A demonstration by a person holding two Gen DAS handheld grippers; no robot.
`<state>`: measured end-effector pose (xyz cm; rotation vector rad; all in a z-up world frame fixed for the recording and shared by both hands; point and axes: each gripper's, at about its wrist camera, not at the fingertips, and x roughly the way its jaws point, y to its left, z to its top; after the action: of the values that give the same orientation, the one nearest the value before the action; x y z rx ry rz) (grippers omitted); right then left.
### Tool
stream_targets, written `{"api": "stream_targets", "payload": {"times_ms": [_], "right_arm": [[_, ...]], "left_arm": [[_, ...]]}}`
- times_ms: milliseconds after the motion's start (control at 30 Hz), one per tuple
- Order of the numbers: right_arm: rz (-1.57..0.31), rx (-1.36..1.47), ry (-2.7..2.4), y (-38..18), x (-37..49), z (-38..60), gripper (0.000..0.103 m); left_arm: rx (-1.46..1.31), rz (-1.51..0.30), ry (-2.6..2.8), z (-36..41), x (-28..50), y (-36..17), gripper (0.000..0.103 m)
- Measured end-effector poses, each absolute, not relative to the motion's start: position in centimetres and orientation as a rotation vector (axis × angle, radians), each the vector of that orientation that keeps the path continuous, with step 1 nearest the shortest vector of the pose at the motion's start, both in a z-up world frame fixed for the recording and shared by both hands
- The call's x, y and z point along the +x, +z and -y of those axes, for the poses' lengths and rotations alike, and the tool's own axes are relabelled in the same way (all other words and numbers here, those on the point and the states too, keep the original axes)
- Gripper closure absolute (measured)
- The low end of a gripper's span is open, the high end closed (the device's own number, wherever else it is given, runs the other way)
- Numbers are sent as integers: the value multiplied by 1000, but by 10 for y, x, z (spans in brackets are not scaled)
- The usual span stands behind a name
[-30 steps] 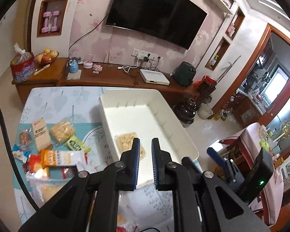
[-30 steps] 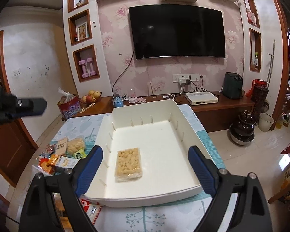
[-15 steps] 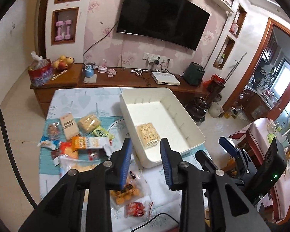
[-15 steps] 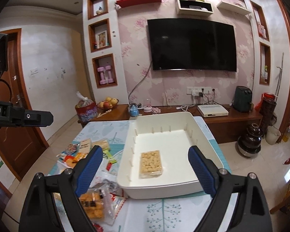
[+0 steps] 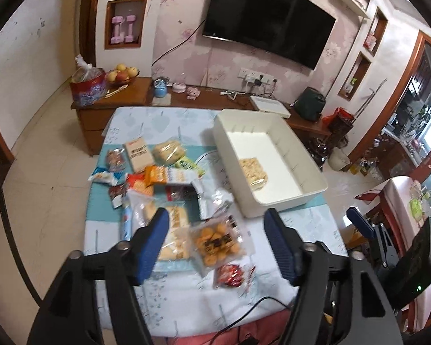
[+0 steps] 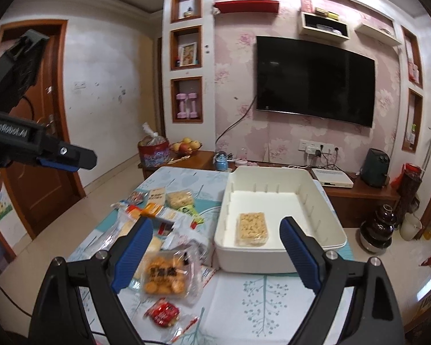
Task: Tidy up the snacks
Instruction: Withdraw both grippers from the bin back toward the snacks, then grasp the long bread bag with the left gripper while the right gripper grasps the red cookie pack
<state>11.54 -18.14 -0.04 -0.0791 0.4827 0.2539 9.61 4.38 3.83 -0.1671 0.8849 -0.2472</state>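
A big flat TV (image 6: 315, 82) hangs behind the table (image 5: 244, 296). The smooth white bin (image 5: 311, 178) holds one bumpy snack bar (image 5: 252, 169). Crinkly snack bags (image 5: 163, 178) lie piled beside it. The left gripper (image 5: 217, 241) has just been opening, nothing between. The right gripper (image 6: 215, 251) is spread, empty.

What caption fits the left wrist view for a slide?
Open left gripper above loose snack packets; one puffed-rice bar lies in the white bin.
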Motion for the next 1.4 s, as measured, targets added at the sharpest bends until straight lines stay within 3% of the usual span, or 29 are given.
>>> {"api": "stream_targets", "payload": {"times_ms": [467,600,1400], "right_arm": [[-607,-130,379,-58,85,158,12],[-645,-151,386,-74,82,156,12],[-939,-185,522,-149,118,122,12]], "left_arm": [[-164,-1004,-167,-76,100,-35,28],[-190,-1064,-138,-81,108,-62,20],[-535,-1278,-103,-107,142,-185,20]]}}
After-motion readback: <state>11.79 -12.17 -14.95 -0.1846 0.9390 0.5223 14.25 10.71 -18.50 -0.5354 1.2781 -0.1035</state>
